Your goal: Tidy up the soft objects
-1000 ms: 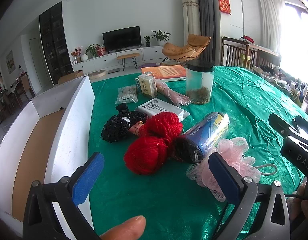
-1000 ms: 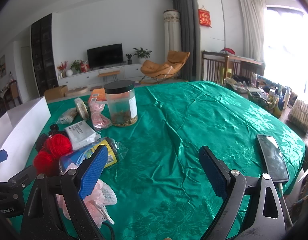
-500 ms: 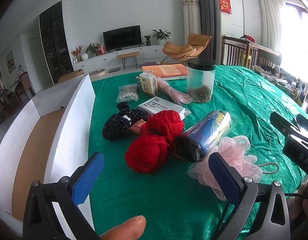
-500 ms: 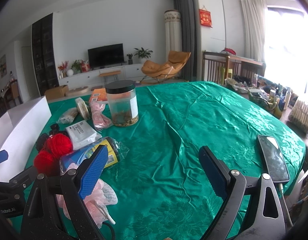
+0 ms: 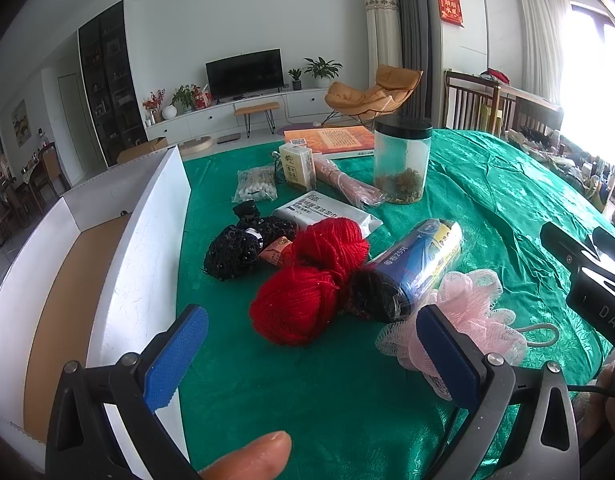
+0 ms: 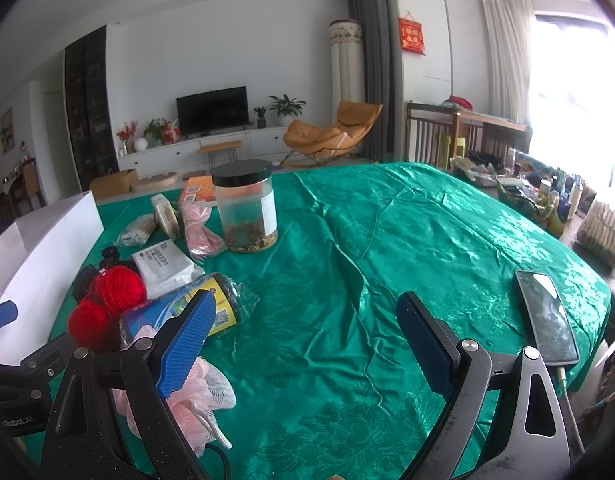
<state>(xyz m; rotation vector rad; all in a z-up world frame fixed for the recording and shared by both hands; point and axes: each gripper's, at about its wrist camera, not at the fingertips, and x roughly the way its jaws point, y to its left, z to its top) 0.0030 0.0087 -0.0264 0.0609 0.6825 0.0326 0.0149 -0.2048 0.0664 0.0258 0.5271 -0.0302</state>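
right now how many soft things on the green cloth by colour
red yarn balls: 2
black mesh bundle: 1
pink bath pouf: 1
total: 4

This is a living room in a home. A flat black TV [image 5: 245, 73] sits on a long low white cabinet [image 5: 227, 118] by the far wall, with green potted plants [image 5: 322, 69] beside it. An orange lounge chair [image 5: 371, 94] stands near tall grey curtains [image 6: 369, 72]. A red paper sign [image 6: 411, 35] hangs on the white wall. Up close is a big table with a shiny green cloth [image 6: 387, 248].
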